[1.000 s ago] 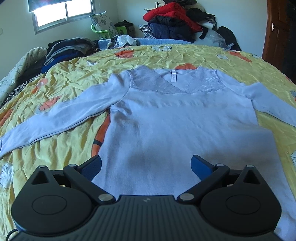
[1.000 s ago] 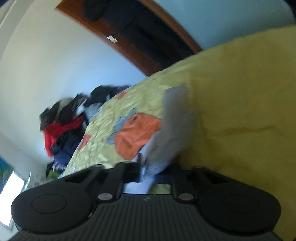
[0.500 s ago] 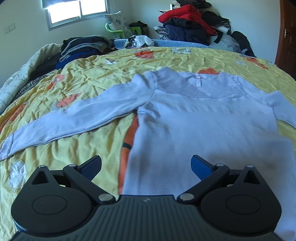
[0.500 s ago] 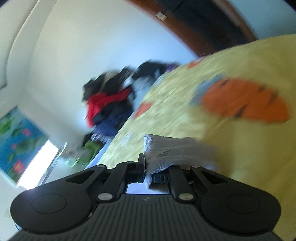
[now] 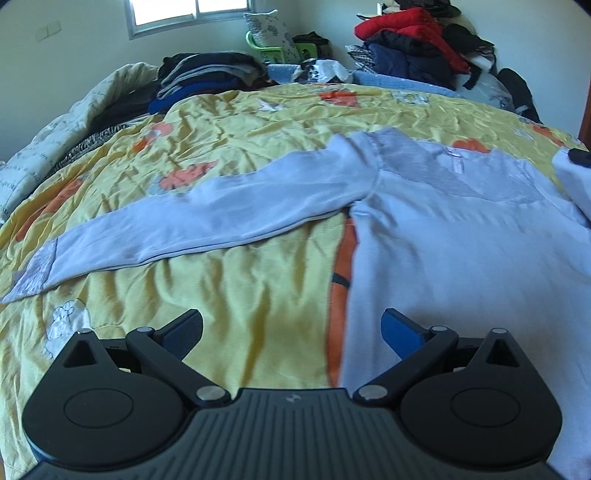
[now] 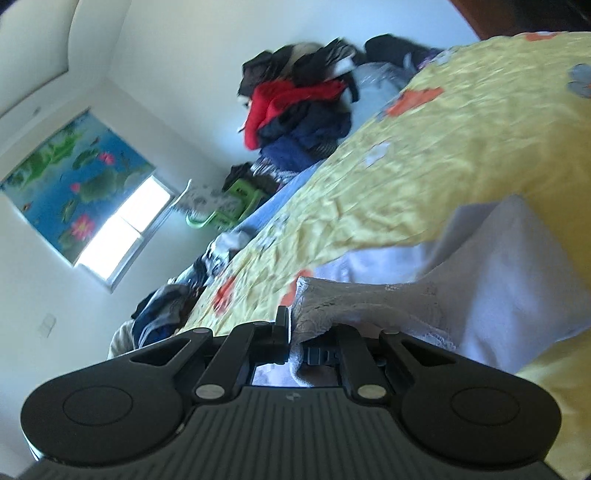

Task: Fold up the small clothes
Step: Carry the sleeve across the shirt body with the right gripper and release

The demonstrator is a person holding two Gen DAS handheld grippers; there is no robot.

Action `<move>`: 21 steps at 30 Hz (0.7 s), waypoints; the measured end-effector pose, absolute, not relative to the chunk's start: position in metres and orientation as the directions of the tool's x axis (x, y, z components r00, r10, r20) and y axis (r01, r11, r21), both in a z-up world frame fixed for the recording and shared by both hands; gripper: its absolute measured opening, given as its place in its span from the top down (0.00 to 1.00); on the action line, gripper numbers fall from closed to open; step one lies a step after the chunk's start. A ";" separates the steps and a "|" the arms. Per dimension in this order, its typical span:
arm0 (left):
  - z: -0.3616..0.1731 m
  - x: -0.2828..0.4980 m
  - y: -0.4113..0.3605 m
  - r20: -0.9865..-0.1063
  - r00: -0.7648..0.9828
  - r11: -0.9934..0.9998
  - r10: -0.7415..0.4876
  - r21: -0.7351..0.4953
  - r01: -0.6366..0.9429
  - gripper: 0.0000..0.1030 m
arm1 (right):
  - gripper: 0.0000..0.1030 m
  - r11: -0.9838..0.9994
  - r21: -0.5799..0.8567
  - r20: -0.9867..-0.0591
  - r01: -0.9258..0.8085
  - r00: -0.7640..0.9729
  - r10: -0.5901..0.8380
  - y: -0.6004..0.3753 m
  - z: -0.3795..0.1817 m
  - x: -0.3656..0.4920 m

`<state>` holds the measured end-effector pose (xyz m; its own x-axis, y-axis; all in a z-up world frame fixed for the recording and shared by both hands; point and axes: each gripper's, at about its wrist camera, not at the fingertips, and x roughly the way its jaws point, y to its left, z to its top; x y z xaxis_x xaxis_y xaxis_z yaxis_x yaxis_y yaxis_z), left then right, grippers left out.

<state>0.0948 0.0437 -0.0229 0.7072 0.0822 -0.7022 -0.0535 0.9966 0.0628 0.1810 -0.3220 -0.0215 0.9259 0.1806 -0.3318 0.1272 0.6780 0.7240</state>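
at the far left of the left wrist view a pale quilt [image 5: 55,136] lies bunched along the edge of the bed, and beside it a stack of dark folded clothes [image 5: 207,74] sits under the window [image 5: 188,9]. the yellow bedspread [image 5: 240,295] with orange and grey prints covers the bed. on it lies the light blue long-sleeved top [image 5: 461,258], front up, its neckline toward the far end; one sleeve [image 5: 207,221] stretches flat out to the left, ending in a grey lace cuff [image 5: 35,273] near the picture's left edge. the left gripper [image 5: 291,330] hovers above the lower left side of the top with its jaws spread wide and nothing between them, one blue pad over bare bedspread and the other over the top's body. farther right, a heap of red and dark clothes [image 5: 413,40] is piled against the wall. at the right edge the other sleeve is lifted off the bed, and a dark shape there is probably the second tool, though too little shows to be sure. in the right wrist view, which is tilted, the right gripper [image 6: 295,338] is clamped narrow on the lace cuff of that sleeve [image 6: 498,288], which trails back to the right above the bedspread.
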 end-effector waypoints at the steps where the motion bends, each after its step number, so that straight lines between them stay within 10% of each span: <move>1: -0.024 0.095 0.047 -0.703 0.706 0.996 0.089 0.064 -0.063 0.00 | 0.89 0.683 0.720 -0.335 0.123 0.924 0.187 -0.312 -0.022 0.174; 21: -0.030 0.104 0.076 -0.677 0.719 0.987 0.155 0.077 -0.140 0.00 | 0.89 0.760 0.640 -0.399 0.113 0.895 0.202 -0.248 -0.025 0.214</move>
